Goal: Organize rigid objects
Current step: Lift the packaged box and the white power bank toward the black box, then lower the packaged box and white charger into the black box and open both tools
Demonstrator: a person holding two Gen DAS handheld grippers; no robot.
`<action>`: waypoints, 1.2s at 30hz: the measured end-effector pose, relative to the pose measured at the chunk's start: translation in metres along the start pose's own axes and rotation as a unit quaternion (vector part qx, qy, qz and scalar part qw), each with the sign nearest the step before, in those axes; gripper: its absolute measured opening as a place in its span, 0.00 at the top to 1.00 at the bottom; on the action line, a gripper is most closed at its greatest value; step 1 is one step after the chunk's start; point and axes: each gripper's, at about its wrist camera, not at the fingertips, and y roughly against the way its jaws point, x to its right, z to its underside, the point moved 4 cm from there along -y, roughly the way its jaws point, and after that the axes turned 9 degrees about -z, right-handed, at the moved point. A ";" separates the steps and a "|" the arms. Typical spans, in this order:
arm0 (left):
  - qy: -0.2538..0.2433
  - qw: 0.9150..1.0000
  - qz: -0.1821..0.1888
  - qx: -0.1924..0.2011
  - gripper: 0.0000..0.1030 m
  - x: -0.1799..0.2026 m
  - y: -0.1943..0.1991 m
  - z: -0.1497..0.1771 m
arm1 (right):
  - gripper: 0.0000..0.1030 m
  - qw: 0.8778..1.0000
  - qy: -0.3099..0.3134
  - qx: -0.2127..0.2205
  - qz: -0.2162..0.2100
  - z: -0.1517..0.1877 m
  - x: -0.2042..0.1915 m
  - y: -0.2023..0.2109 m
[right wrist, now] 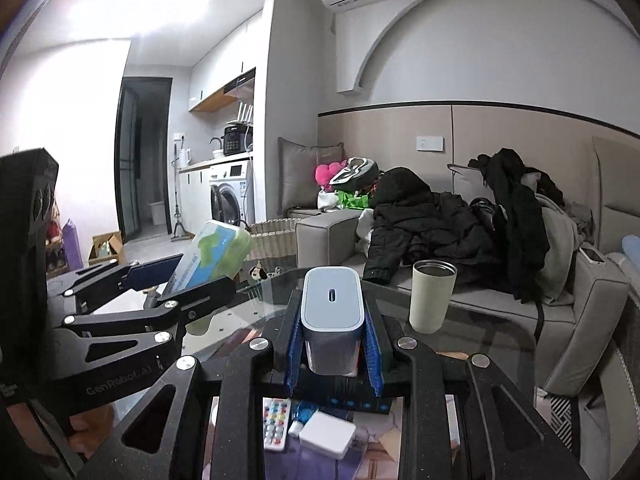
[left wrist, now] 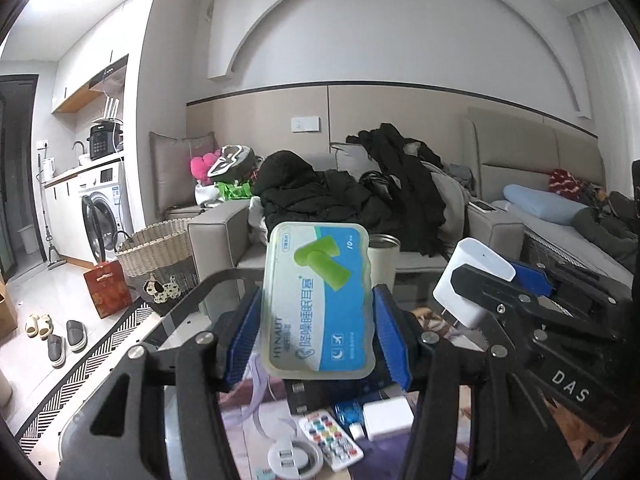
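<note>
The earplug box (left wrist: 318, 304) is clamped upright, long axis vertical, in the left tool (left wrist: 316, 332); the white charger (right wrist: 331, 320) is gripped by the right tool (right wrist: 332, 352). Both are held above the worktop (right wrist: 480, 332), whose clutter lies toward 6 o'clock.

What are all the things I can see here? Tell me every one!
Earplug box: one, blue and green, held up by the left gripper.
Charger: one, white, held by the right gripper.
Cup: one, cream, on the glass table.
Remote: one, white with coloured buttons, on the table below.
White adapter: one, beside the remote.
Basket: one, woven, on the floor.
Dark coats: a pile, on the sofa.
Washing machine: one, white, far left.
Left gripper: one, black, blue pads.
Right gripper: one, same.
</note>
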 end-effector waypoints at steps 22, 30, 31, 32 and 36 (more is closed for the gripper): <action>0.040 0.998 -0.020 -0.045 0.47 -0.005 -0.097 -0.009 | 0.75 0.999 -0.039 -0.004 0.030 -0.030 0.058 -0.116; 0.026 0.990 -0.009 -0.135 0.47 0.008 -0.131 0.011 | 0.75 0.995 -0.068 -0.070 0.034 -0.009 0.076 -0.140; 0.027 0.989 -0.008 -0.146 0.47 0.009 -0.135 0.014 | 0.75 0.994 -0.071 -0.080 0.035 -0.006 0.078 -0.144; 0.023 0.986 -0.004 -0.165 0.47 0.011 -0.141 0.018 | 0.75 0.992 -0.078 -0.094 0.033 -0.002 0.080 -0.149; 0.017 0.979 -0.001 -0.205 0.47 0.017 -0.152 0.031 | 0.75 0.985 -0.095 -0.141 0.035 0.014 0.088 -0.164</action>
